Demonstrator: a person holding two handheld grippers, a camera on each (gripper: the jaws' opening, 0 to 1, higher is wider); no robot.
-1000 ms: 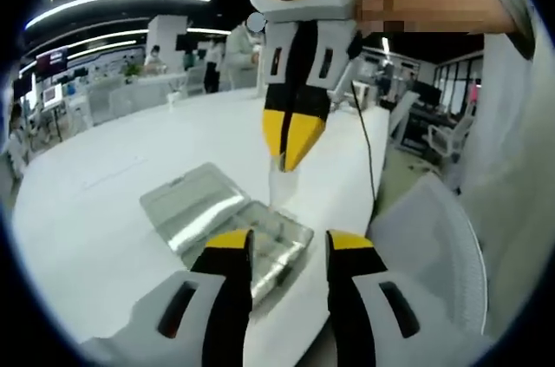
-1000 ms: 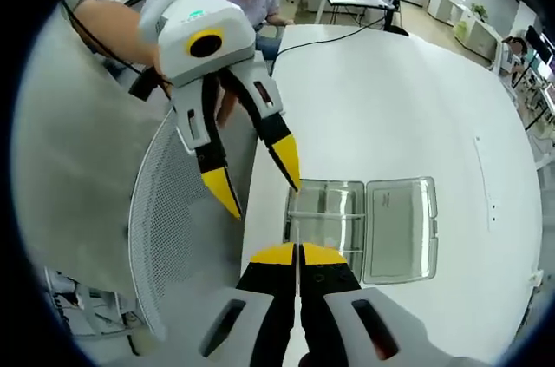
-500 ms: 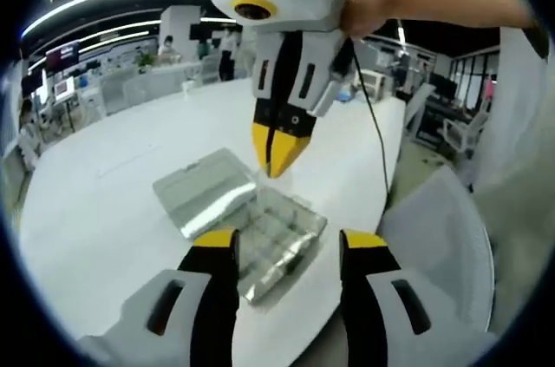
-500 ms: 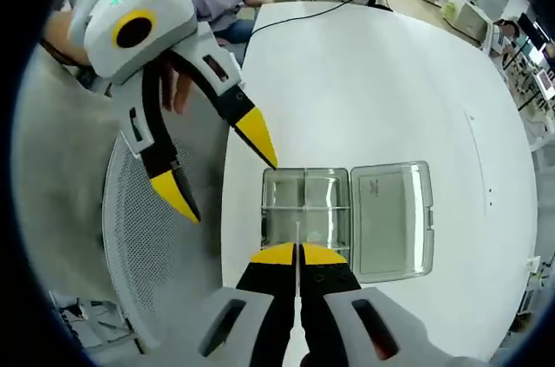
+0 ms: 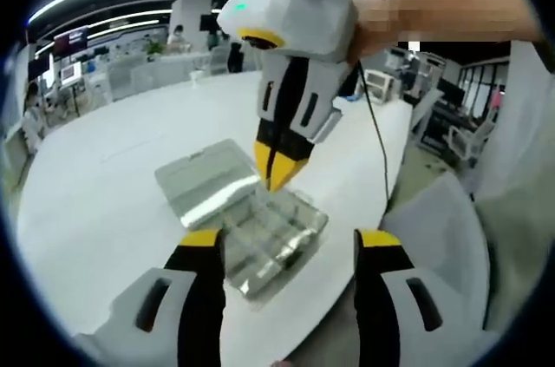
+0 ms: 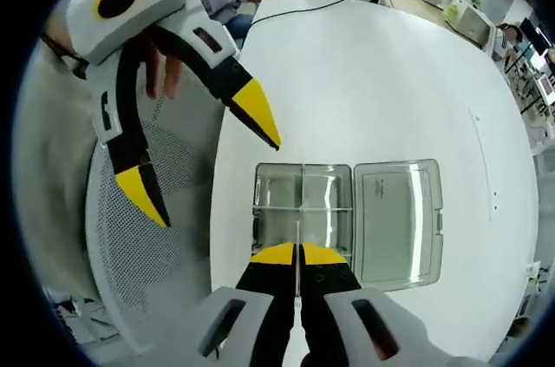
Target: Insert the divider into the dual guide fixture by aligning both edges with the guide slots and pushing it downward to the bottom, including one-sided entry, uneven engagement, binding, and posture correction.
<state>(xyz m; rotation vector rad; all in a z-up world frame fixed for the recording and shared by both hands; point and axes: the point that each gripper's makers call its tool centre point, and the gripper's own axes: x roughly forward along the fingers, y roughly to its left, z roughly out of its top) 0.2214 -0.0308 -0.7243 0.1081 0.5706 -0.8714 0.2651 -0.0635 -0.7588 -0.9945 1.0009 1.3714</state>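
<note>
While the right gripper (image 6: 297, 252) is pinching a thin clear divider (image 6: 297, 232), the clear box (image 6: 347, 221) is sitting just under its tips. No words are showing. The left gripper (image 6: 204, 159) is hanging wide open beside the box.

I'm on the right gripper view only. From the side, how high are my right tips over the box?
Observer: In the left gripper view the right gripper points steeply down, jaws shut on the divider, tips just above the clear box tray, on the side next to the open lid.
Operator: Is the tray tilted or lifted anywhere?
Observer: No, from that side the tray and lid both lie flat on the white table.
Operator: And is the left gripper gripping the box?
Observer: No. Its own view shows the left gripper with jaws wide open, the box showing between them, nothing held.
</note>
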